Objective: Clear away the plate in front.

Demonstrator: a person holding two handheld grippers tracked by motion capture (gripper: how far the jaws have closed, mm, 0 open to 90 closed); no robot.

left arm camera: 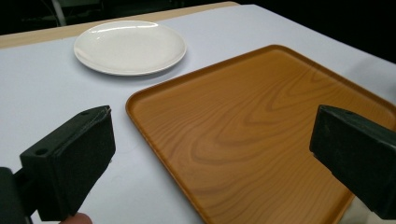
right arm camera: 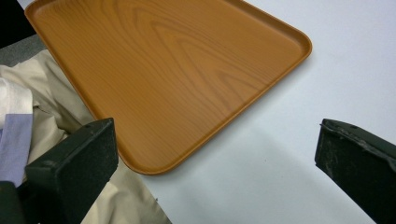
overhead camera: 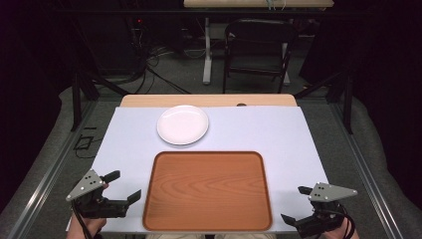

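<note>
A wooden tray (overhead camera: 207, 190) lies at the table's near edge between two wide-open, empty grippers, left gripper (overhead camera: 124, 185) just beside its left rim, right gripper (overhead camera: 294, 204) just off its right rim.

Your left gripper (overhead camera: 126, 185) and right gripper (overhead camera: 294, 204) sit with jaws spread at the near corners of the wooden tray (overhead camera: 208, 225). Beyond the tray, a white plate (overhead camera: 182, 124) rests on the table (overhead camera: 278, 134).

A dim lab: cables (overhead camera: 149, 59) on the floor and a folding chair (overhead camera: 259, 47) behind the covered table (overhead camera: 278, 134).
</note>
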